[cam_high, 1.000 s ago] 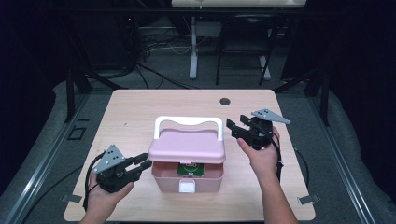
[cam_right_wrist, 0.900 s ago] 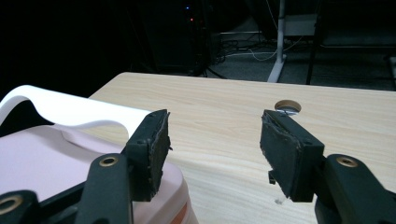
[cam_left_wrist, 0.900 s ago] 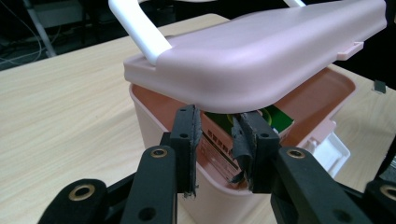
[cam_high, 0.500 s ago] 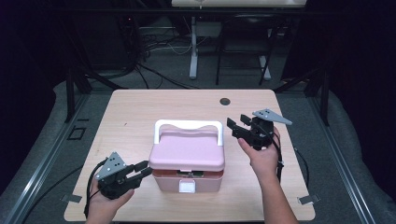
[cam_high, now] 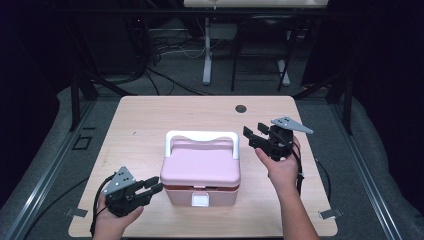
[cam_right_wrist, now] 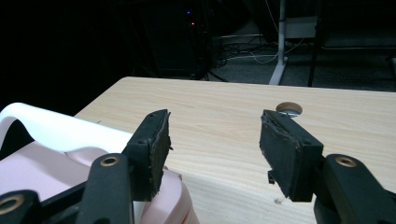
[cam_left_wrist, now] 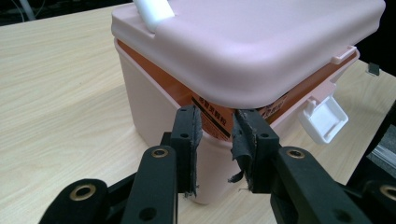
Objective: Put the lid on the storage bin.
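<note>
Left tongs (cam_high: 156, 184) lower since earlier; pink box (cam_high: 201, 170) lid now shut.

We see a light wooden table (cam_high: 150, 125) with a round cable hole (cam_high: 241, 108) near its far edge. A pink box (cam_high: 201, 172) with a white handle (cam_high: 202, 136) and a white front latch (cam_high: 200, 200) stands directly on it, toward our near edge.
</note>
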Demonstrator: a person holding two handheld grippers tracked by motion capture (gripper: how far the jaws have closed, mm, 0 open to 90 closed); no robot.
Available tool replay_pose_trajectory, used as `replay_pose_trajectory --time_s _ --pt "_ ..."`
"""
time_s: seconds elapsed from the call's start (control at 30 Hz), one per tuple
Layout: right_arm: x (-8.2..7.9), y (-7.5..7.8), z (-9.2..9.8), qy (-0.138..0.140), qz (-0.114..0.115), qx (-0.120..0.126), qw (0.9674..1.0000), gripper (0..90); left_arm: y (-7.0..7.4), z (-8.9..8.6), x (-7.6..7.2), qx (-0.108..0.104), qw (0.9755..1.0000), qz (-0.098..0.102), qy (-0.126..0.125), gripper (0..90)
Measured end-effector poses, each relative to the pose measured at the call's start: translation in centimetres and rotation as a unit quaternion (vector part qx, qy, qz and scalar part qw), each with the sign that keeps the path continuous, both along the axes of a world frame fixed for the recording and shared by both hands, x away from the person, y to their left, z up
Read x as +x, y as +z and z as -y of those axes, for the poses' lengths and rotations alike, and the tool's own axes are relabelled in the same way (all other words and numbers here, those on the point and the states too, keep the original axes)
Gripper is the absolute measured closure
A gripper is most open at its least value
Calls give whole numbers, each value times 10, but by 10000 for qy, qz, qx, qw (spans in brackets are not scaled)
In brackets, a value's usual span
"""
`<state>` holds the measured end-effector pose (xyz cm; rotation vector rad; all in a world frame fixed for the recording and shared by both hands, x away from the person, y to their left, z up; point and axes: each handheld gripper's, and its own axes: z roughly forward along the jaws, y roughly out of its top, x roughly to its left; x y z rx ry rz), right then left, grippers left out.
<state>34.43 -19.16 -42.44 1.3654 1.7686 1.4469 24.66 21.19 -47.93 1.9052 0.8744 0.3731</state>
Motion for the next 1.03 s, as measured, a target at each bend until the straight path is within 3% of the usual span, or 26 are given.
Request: replay_pose_trajectory --time_s 0.43,0.7,1.03 --pt "0 0 2 13 -9 92 10000 425 -14 -6 0 17 9997 -247 83 698" --pt "-1 1 3 26 0 137 9999 425 -12 -16 2 -203 9992 -175 294 683" --pt "0 -1 2 26 -28 112 9999 425 -17 -23 13 -202 9979 -145 605 596"
